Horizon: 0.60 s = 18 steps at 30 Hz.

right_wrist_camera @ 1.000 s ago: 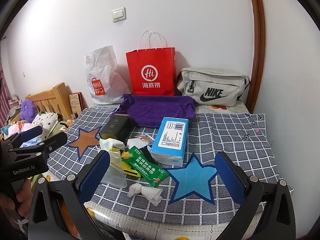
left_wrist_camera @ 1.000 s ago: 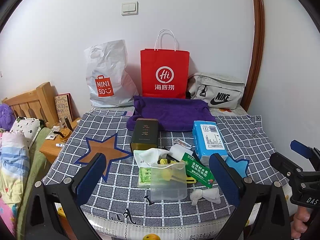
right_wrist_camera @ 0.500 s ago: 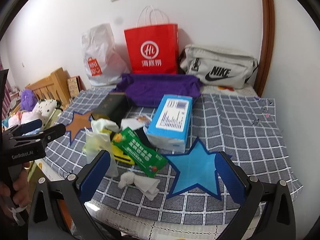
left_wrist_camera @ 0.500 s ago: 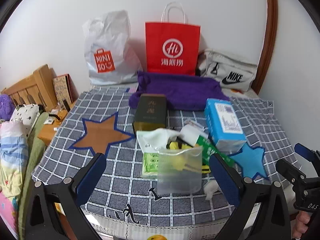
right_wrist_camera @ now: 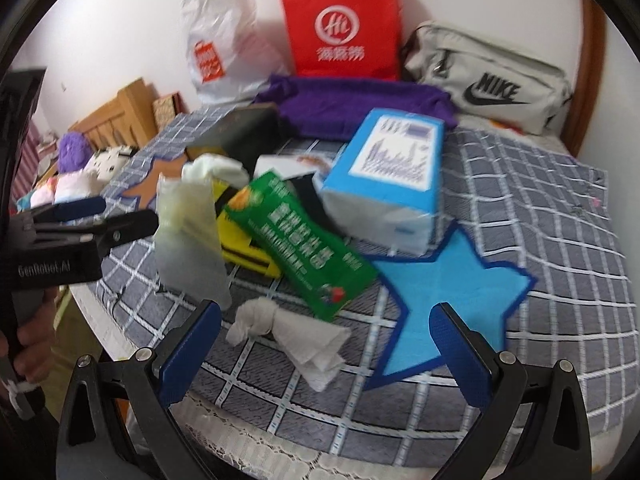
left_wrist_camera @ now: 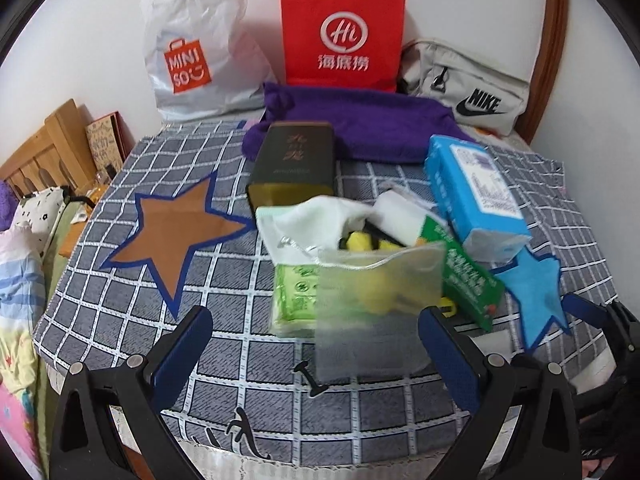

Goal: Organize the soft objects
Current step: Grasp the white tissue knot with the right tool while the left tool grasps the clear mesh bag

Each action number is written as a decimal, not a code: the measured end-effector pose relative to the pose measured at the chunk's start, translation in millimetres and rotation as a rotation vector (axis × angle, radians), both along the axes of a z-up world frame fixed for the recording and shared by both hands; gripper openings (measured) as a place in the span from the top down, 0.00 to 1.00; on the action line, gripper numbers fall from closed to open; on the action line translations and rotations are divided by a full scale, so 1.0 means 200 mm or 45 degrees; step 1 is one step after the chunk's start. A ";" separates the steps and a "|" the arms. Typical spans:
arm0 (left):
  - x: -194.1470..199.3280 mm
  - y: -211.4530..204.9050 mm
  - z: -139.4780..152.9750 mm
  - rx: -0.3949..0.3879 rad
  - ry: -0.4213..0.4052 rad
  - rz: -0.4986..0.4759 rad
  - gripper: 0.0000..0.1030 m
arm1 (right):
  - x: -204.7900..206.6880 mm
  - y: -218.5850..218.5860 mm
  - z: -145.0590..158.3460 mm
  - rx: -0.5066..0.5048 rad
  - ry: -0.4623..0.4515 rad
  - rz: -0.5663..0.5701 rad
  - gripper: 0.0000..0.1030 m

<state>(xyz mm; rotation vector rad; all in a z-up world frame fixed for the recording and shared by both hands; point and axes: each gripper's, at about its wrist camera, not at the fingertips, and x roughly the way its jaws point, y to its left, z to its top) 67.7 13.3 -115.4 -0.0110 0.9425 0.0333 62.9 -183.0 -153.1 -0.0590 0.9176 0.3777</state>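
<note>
A crumpled white tissue [right_wrist_camera: 288, 336] lies near the front edge of the checked bedspread [right_wrist_camera: 540, 208], just ahead of the right gripper [right_wrist_camera: 326, 344], whose 2 blue-padded fingers stand wide apart. Beside it, a frosted pouch [left_wrist_camera: 376, 308] sits between the parted fingers of the left gripper [left_wrist_camera: 316, 344], which holds nothing. Behind them are a green packet [right_wrist_camera: 300, 236], a blue tissue pack [right_wrist_camera: 384, 176] and a dark box [left_wrist_camera: 296, 164]. A purple towel [left_wrist_camera: 360, 120] lies along the back edge, before a red paper bag [left_wrist_camera: 342, 32].
</note>
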 end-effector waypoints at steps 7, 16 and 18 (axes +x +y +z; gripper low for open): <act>0.02 0.04 -0.05 -0.052 0.026 -0.008 0.00 | 0.03 0.11 -0.17 -0.058 0.070 0.090 0.09; 0.07 -0.09 -0.14 -0.079 0.051 -0.109 0.00 | -0.02 0.11 -0.22 -0.108 0.029 0.184 0.55; 0.08 -0.11 -0.15 -0.070 0.051 -0.116 0.00 | -0.01 0.08 -0.22 -0.096 0.036 0.182 0.68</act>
